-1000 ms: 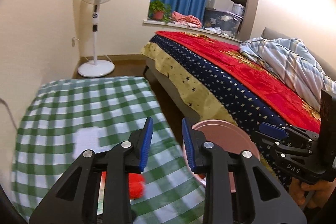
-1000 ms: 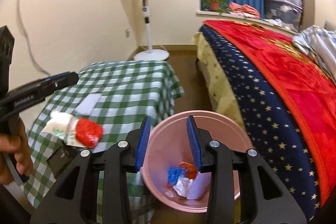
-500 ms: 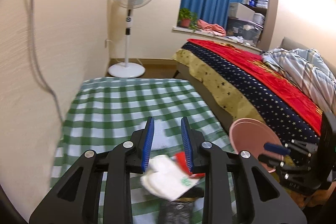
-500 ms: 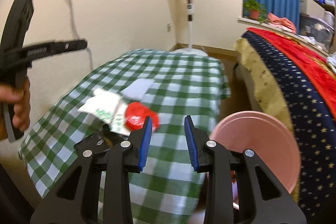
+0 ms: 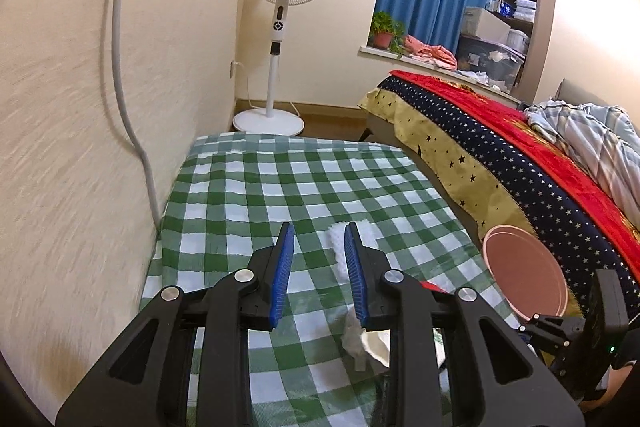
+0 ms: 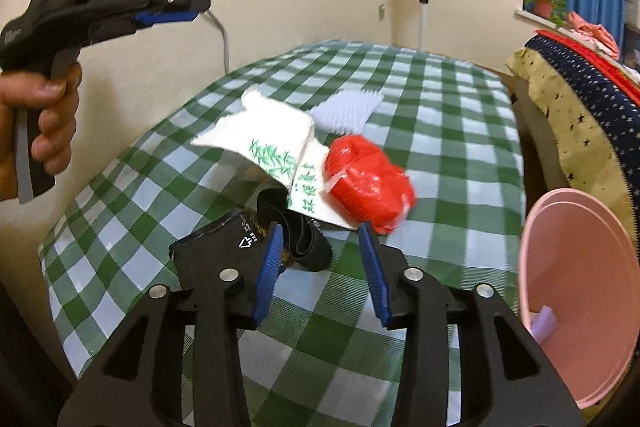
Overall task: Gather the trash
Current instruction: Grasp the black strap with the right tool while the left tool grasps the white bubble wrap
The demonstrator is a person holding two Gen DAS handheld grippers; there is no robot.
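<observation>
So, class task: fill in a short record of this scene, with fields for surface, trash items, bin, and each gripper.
surface: table with green checked cloth
trash: red bag, white wrapper, black packet, tissue
bin: pink bin, beside the table, some trash inside
left gripper: open, empty, above the cloth
right gripper: fingers just opening, empty, near the black packet

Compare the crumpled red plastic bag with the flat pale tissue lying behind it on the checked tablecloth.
The crumpled red plastic bag is glossy and bunched into a lump; the flat pale tissue is matte and lies flat. The bag rests partly against the white bamboo-print wrapper; the tissue lies just behind that wrapper, farther from the right gripper. Both lie loose on the green checked tablecloth, ungripped.
</observation>
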